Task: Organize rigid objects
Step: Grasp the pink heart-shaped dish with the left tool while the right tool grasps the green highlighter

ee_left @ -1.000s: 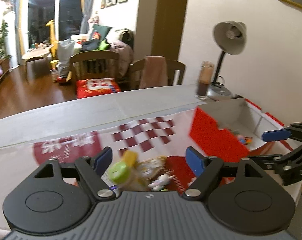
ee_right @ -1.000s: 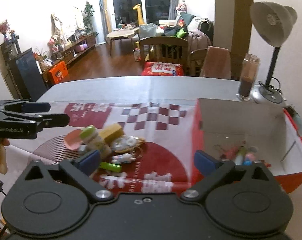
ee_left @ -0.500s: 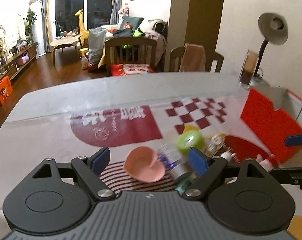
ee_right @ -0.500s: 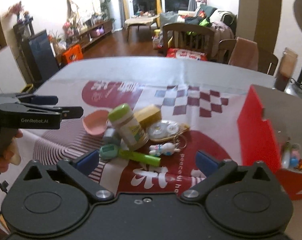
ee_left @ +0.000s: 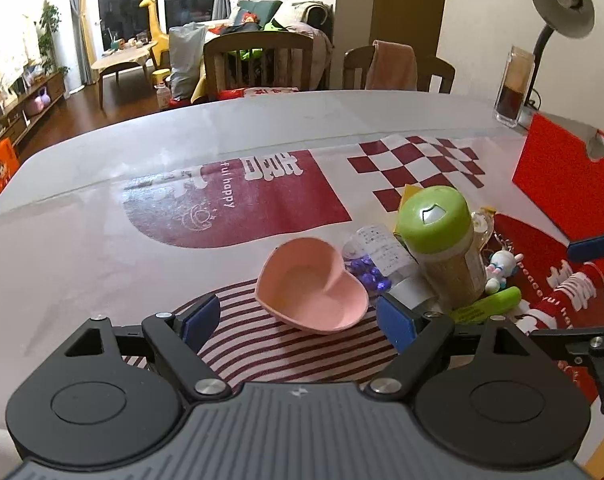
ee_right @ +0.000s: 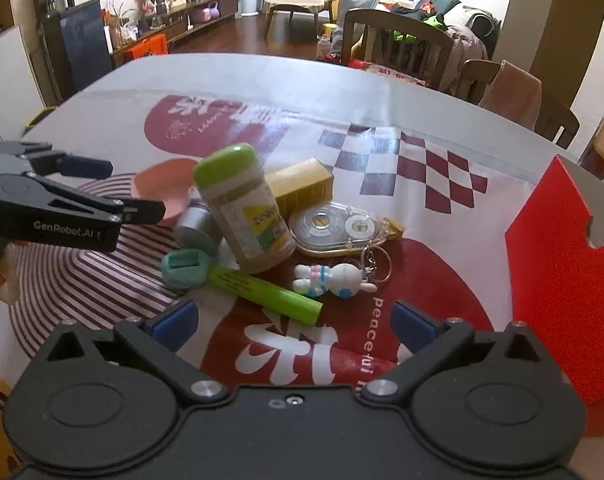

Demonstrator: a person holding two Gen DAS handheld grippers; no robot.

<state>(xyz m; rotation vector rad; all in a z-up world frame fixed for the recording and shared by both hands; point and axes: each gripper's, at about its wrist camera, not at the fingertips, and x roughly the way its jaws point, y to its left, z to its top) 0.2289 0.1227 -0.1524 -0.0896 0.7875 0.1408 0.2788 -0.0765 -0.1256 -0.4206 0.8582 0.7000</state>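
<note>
A pile of small objects lies on the tablecloth: a pink heart-shaped dish (ee_left: 311,286) (ee_right: 164,190), a green-lidded jar (ee_left: 441,240) (ee_right: 244,208), a clear bottle of purple beads (ee_left: 375,260), a green marker (ee_right: 264,292), a white bunny keychain (ee_right: 333,280), a tape dispenser (ee_right: 337,226), a yellow box (ee_right: 302,186) and a teal piece (ee_right: 182,268). My left gripper (ee_left: 298,322) is open and empty, its fingers either side of the pink dish. My right gripper (ee_right: 294,324) is open and empty, just short of the marker and keychain.
A red box (ee_left: 561,176) (ee_right: 561,264) stands at the right of the table. A glass jar (ee_left: 513,88) and a desk lamp (ee_left: 561,4) stand at the far right. Chairs (ee_left: 258,64) stand behind the table. The left gripper shows in the right wrist view (ee_right: 106,190).
Both grippers swung left and down from the red box toward the pile. My left gripper closed in on the pink dish. My right gripper came nearer the marker and keychain.
</note>
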